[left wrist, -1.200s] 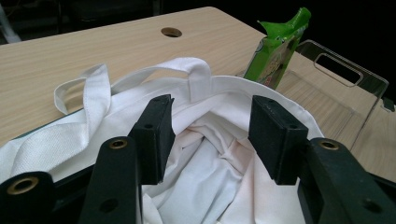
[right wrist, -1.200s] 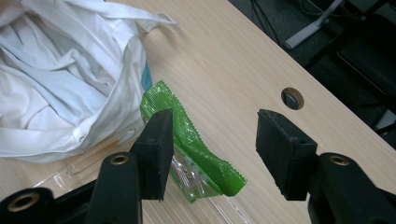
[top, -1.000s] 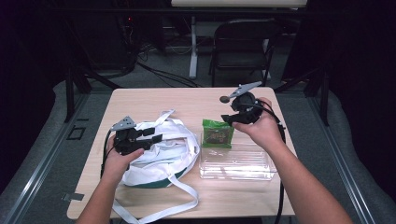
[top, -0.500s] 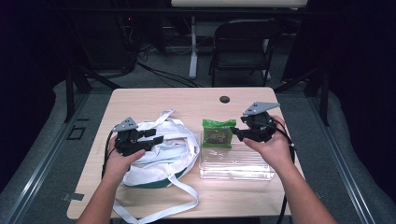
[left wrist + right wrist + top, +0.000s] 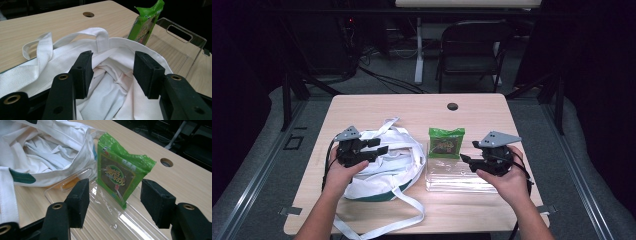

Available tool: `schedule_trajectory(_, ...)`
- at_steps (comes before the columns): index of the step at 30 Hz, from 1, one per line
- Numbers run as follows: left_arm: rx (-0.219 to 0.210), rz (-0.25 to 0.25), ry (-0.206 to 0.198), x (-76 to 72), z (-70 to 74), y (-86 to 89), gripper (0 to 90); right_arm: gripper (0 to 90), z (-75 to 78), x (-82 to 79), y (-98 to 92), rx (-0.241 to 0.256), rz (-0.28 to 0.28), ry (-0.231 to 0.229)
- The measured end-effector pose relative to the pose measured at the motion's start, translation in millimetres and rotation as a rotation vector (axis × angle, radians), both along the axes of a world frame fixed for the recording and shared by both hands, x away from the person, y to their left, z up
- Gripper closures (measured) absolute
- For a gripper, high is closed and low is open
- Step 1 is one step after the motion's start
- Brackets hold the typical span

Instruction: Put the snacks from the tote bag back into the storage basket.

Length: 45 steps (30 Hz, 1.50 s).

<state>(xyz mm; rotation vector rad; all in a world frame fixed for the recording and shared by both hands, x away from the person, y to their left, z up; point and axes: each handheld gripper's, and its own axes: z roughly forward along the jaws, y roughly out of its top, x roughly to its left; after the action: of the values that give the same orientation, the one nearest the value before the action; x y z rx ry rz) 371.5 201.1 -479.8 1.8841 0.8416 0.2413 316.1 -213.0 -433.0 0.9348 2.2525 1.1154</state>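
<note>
While the left gripper (image 5: 112, 75) gapes over the white cloth tote bag (image 5: 112, 100), the right gripper (image 5: 120, 202), jaws wide, faces the green foil snack packet (image 5: 120, 177) upright in the clear plastic tray (image 5: 140, 225); it probably closes on the packet next.

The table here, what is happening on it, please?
A person holds one tool in each hand. The left tool is open over a white cloth bag, gripping nothing. The right tool is open too, aimed at a green snack packet that leans at the end of a clear plastic tray. Nothing is lifted.
</note>
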Motion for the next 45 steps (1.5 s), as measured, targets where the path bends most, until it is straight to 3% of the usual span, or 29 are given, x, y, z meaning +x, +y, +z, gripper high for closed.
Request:
schedule_trajectory(8, -0.002, -0.002, 0.004, 1.0, -0.9, 0.3, 49.2, 39.6, -17.7, -17.2, -6.0, 0.085, -0.019, -0.005)
schedule_trajectory(15, 0.015, 0.009, 0.012, 0.1, -3.4, -0.3, 48.0, 42.3, -39.9, -28.0, -9.0, 0.065, -0.037, -0.003)
schedule_trajectory(24, 0.024, 0.028, 0.012, -0.9, -4.1, 0.0, 47.8, 51.2, -61.8, -37.8, -14.7, 0.106, -0.040, -0.003)
schedule_trajectory(28, 0.025, 0.023, 0.012, -0.6, -4.8, 0.4, 47.9, 60.7, -69.2, -43.6, -11.3, 0.092, -0.025, -0.008)
schedule_trajectory(34, 0.031, 0.018, 0.022, -0.8, -5.9, 2.0, 47.9, 61.0, -74.3, -46.0, -4.7, 0.061, 0.012, -0.011)
schedule_trajectory(45, 0.024, 0.018, 0.019, -2.0, -4.7, 0.4, 47.9, 59.6, -79.5, -47.8, 5.9, 0.082, 0.080, 0.002)
